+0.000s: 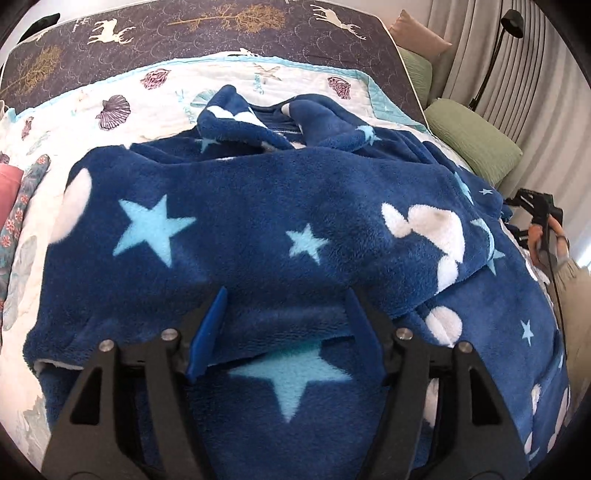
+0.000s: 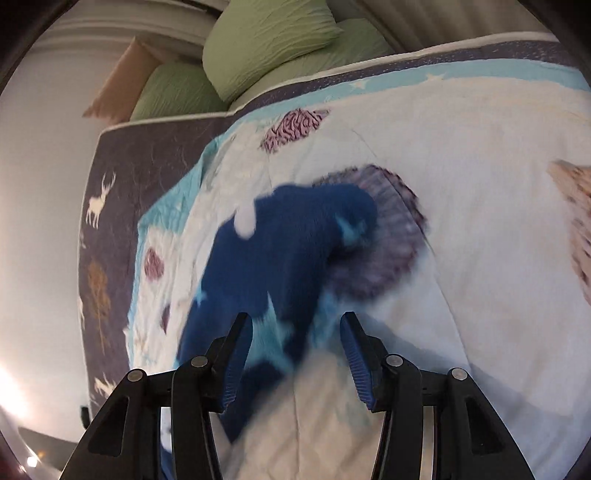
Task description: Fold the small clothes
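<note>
- Lying across the white shell-print quilt [image 1: 110, 110] on the bed, the navy fleece garment [image 1: 258, 214] with pale blue stars and white blobs is the biggest thing before me; in my left wrist view its long axis runs side to side, from the left edge of the quilt towards my right hand.
- Its folded upper layer spans the middle of that view, and a rumpled collar or hood [image 1: 258, 118] bunches at the far side, towards the dark deer-print bedcover [image 1: 221, 22].
- One narrow part of the garment, a sleeve [image 2: 288, 251] as far as I can tell, shows in my right wrist view; it runs lengthwise away from me, its rounded end over a purple shell printed on the quilt. This view is blurred, so I cannot tell finer folds.
- Green pillows [image 2: 266, 40] sit beyond the bed's corner.
- My left gripper [image 1: 288, 306] hangs low over the near edge of the garment, jaws standing apart, with fleece and a big pale star between the blue pads; I cannot tell whether they touch the cloth.
- My right gripper [image 2: 295, 325] has its jaws apart too, the sleeve's near end lying between and beneath them, unclamped.
- My right hand [image 1: 546, 236] grips its handle beside the garment's right end.
</note>
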`<act>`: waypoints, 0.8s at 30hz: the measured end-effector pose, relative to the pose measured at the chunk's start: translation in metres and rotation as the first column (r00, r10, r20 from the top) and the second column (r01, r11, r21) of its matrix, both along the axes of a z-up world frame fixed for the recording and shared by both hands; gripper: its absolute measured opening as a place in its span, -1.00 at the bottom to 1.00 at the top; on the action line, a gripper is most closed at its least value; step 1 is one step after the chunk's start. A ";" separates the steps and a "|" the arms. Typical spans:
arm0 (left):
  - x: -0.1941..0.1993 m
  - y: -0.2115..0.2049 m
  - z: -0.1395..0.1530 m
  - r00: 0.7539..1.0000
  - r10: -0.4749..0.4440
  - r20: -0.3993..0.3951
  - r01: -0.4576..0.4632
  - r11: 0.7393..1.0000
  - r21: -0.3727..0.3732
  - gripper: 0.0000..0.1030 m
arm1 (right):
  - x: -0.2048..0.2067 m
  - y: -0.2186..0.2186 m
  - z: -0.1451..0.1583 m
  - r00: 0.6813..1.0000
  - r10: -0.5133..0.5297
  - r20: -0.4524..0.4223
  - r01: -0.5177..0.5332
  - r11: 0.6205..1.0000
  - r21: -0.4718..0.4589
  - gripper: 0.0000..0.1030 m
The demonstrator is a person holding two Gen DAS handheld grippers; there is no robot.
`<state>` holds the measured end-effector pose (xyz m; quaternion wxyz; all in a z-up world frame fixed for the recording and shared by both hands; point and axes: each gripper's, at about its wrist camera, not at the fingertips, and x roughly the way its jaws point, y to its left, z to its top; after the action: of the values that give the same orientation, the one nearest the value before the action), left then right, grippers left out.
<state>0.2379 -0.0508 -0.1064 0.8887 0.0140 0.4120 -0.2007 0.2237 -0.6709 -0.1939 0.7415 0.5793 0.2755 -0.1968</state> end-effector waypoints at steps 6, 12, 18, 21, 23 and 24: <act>0.001 0.000 0.000 1.000 -0.002 -0.002 0.002 1.000 -0.004 0.31 | 0.024 -0.012 0.014 0.999 0.037 -0.030 -0.040 0.992 -0.123 -0.86; 0.001 0.002 0.000 1.000 -0.003 -0.003 0.002 1.000 -0.010 0.31 | 0.043 0.059 0.103 0.950 0.284 0.132 -0.232 0.922 -0.311 -0.86; -0.001 0.010 0.006 1.000 0.005 0.004 -0.005 0.998 -0.061 0.31 | 0.049 0.263 0.200 0.691 0.721 0.056 -0.519 0.548 -0.656 -0.85; -0.006 0.028 0.016 0.999 0.036 0.016 -0.032 0.986 -0.164 0.32 | 0.031 0.366 0.190 0.529 0.845 -0.080 -0.622 0.322 -0.713 -0.84; -0.008 0.045 0.021 0.998 0.070 -0.002 -0.069 0.967 -0.245 0.41 | 0.021 0.411 0.168 0.447 0.878 -0.168 -0.686 0.217 -0.694 -0.79; -0.008 0.057 0.024 0.995 0.092 -0.025 -0.095 0.948 -0.305 0.44 | 0.015 0.429 0.155 0.410 0.888 -0.208 -0.712 0.169 -0.682 -0.79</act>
<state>0.2301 0.0062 -0.0825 0.8866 -0.1442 0.3806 -0.2199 0.2387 -0.2418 -0.0386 0.9100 0.0429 0.3535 0.2125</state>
